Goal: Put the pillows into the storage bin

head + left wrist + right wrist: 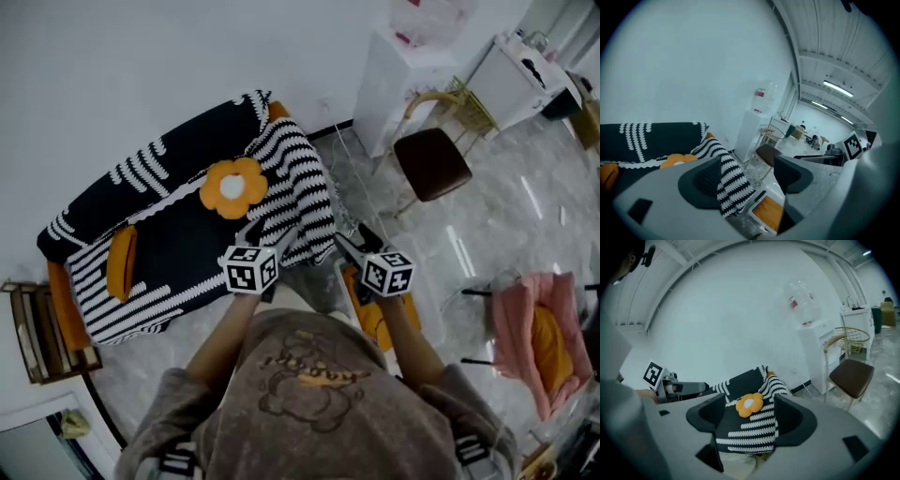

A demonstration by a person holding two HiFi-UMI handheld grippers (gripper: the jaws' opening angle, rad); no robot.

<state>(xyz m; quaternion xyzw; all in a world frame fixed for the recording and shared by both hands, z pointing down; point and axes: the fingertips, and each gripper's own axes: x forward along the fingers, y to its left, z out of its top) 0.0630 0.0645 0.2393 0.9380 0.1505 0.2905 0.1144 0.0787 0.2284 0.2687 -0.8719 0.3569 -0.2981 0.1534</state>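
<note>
Head view shows the flower pillow [232, 187] resting on the sofa [183, 246].

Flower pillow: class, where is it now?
Head view, left of centre: the flower pillow lies on the sofa, by its backrest, right of the orange pillow.

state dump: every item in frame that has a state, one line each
left gripper: open, empty.
right gripper: open, empty.
flower pillow: lying on the sofa, not binned.
orange pillow: lying on the sofa, by its arm.
storage bin: open-topped, something orange inside.
chair: upright, seat empty.
</note>
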